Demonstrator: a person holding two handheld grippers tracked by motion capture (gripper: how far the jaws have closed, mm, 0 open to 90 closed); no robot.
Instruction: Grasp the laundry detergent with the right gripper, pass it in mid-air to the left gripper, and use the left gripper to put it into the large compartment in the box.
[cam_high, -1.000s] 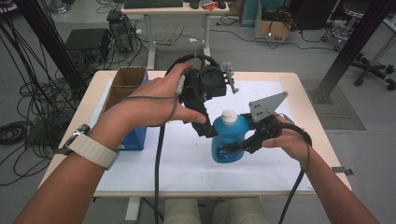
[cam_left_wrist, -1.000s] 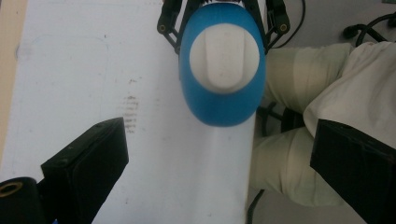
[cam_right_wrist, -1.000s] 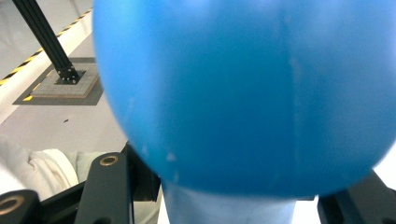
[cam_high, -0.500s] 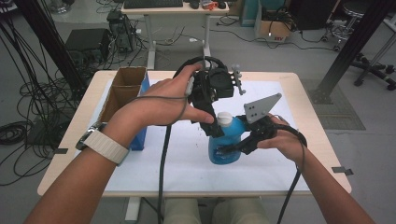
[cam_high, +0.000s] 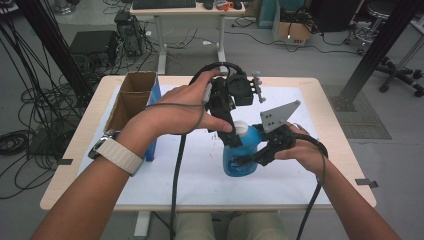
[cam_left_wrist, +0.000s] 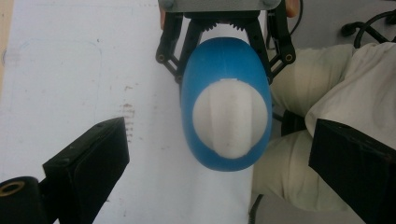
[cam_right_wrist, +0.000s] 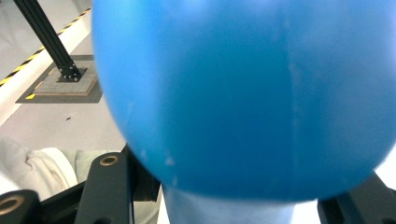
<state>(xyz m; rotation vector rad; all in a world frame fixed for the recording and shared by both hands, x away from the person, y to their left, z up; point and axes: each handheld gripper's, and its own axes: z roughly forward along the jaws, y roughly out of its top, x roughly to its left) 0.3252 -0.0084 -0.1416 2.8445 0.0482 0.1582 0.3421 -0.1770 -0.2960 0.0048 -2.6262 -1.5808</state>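
A blue bottle (cam_high: 242, 156) with a white cap (cam_high: 242, 128) stands upright on the white sheet (cam_high: 200, 175) in the middle of the table. My right gripper (cam_high: 246, 160) comes in from the right and is shut on the bottle's body (cam_right_wrist: 243, 93). My left gripper (cam_high: 229, 134) hangs over the bottle and points down. In the left gripper view its two black jaws stand wide apart on either side of the white cap (cam_left_wrist: 230, 116), without touching it. That view also has the right gripper (cam_left_wrist: 224, 28) clamped on the blue bottle (cam_left_wrist: 224, 60).
An open cardboard box (cam_high: 131, 97) stands at the table's left, with a blue object (cam_high: 152, 145) against its near side. The wooden table edge (cam_high: 210, 206) runs close to the person's lap. Cables trail from both grippers. A desk and black frame posts stand behind the table.
My left gripper has shifted a little to the right and settled over the bottle's cap. The right gripper and the bottle have stayed put.
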